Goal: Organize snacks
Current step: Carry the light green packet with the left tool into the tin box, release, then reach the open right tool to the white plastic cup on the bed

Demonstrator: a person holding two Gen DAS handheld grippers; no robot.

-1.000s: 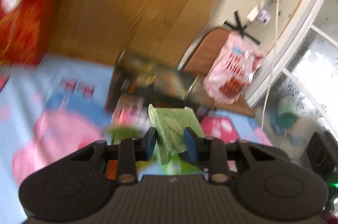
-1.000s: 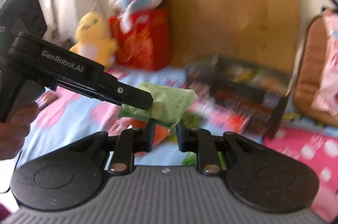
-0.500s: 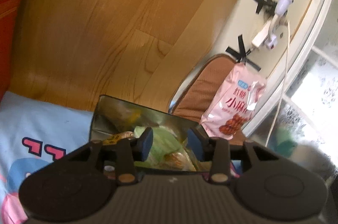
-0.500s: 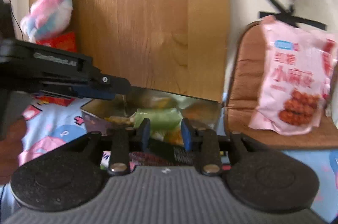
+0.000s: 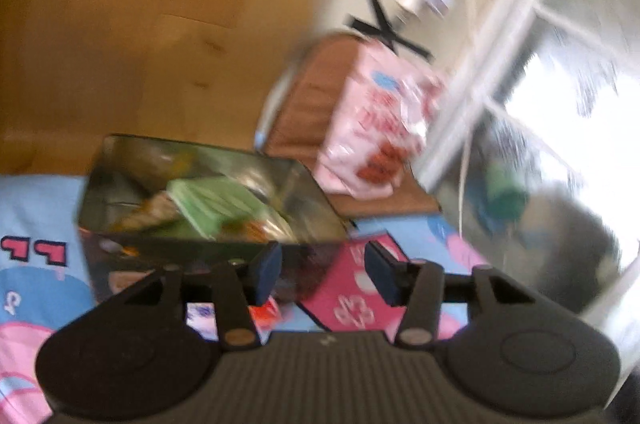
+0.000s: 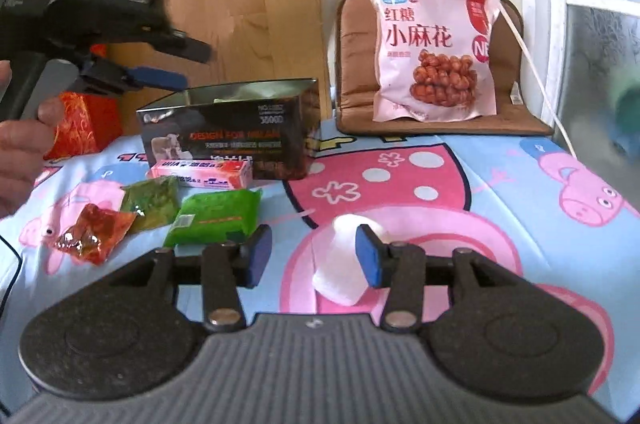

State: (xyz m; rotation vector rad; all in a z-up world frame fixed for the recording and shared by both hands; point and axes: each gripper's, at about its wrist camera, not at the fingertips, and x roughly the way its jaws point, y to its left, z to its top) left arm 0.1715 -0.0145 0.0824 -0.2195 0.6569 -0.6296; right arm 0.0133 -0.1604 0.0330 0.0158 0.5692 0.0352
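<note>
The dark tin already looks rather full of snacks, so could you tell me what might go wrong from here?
1. The pale green packet lies high in the dark tin; further snacks may spill over its rim.
2. The pink box sits against the tin's front, awkward for the open right hand-held gripper to grasp.

The right claw [image 6: 313, 256] hung over the cartoon-print bedsheet [image 6: 500, 183], its jaws opening with nothing between them. Just ahead lay a green snack packet [image 6: 216, 216], a darker green one [image 6: 151, 201] and an orange one [image 6: 94, 234]. A pink box [image 6: 202, 173] touched the front of the open dark tin [image 6: 228, 131]. The left claw [image 6: 176, 61] hovered above the tin, and a big pink snack bag [image 6: 432, 43] leaned upright on a brown cushion [image 6: 352, 63].
</note>
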